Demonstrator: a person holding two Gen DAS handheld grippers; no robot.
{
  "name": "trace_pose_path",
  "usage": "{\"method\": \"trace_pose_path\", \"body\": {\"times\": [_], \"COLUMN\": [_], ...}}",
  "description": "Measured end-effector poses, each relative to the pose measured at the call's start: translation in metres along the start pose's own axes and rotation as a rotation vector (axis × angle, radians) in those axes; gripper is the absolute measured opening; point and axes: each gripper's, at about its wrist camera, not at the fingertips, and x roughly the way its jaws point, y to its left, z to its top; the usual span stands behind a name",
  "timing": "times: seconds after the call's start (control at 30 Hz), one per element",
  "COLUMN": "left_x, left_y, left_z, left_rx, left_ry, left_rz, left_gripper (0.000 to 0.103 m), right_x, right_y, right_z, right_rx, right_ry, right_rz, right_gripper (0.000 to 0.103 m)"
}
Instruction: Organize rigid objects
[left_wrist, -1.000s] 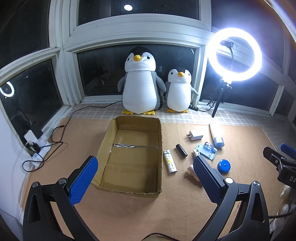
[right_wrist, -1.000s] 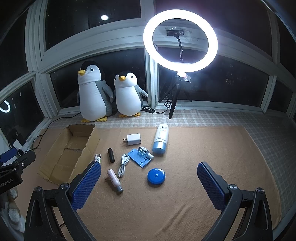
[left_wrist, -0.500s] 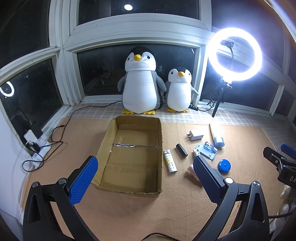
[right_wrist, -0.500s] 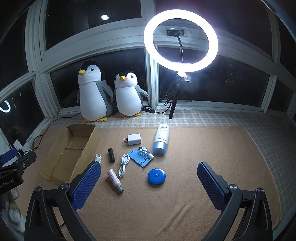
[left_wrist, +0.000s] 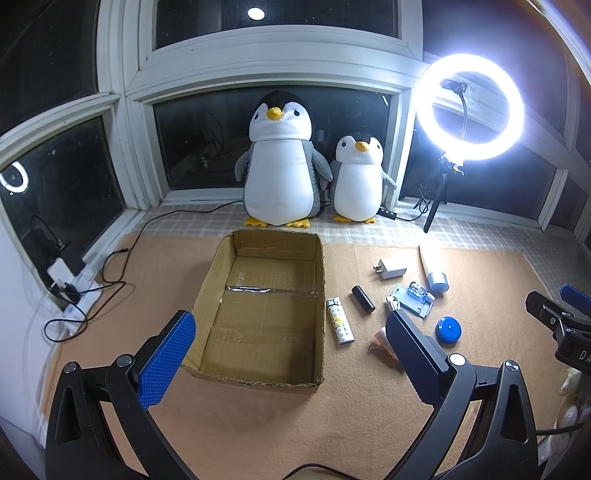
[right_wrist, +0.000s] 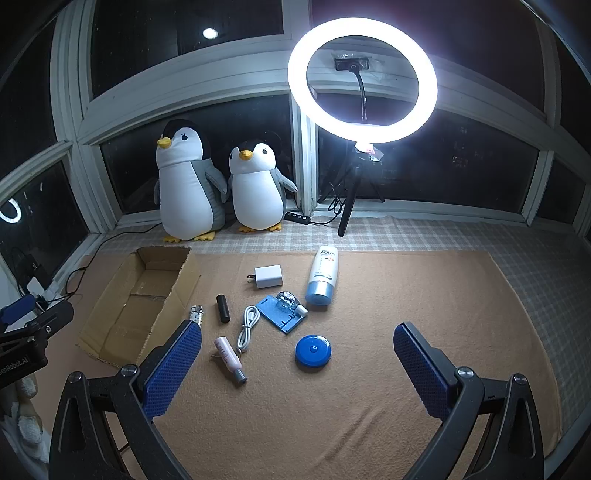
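Note:
An empty open cardboard box (left_wrist: 221, 266) (right_wrist: 110, 306) lies on the orange mat. Right of it lie a white lighter (left_wrist: 340, 326), a black cylinder (right_wrist: 223, 308), a white charger plug (right_wrist: 267, 276), a white cable (right_wrist: 246, 328), a blue flat stand (right_wrist: 282, 314) with a small clear item on it, a white and blue tube (right_wrist: 322, 275), a blue round case (right_wrist: 313, 350) and a pink small bottle (right_wrist: 229, 358). My left gripper (left_wrist: 291, 350) is open and empty above the box's near edge. My right gripper (right_wrist: 297, 363) is open and empty, held near the blue round case.
Two plush penguins (left_wrist: 280, 162) (left_wrist: 356, 181) stand at the window behind the box. A lit ring light (right_wrist: 362, 79) on a tripod stands at the back. A power strip with cables (left_wrist: 70, 291) lies at the left wall. Checked cloth borders the mat.

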Motion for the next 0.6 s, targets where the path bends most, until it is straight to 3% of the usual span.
{"method": "trace_pose_path", "body": {"times": [0.6], "left_x": [0.0008], "left_y": [-0.0003], "left_z": [-0.0003], "left_rx": [-0.001], "left_ry": [0.002], "left_rz": [0.001], "left_gripper": [0.102], "right_x": [0.0034], "right_y": [0.0041], "right_z": [-0.0015], "right_rx": [-0.005], "right_ry": [0.011], "right_rz": [0.002], "right_gripper": [0.103]}}
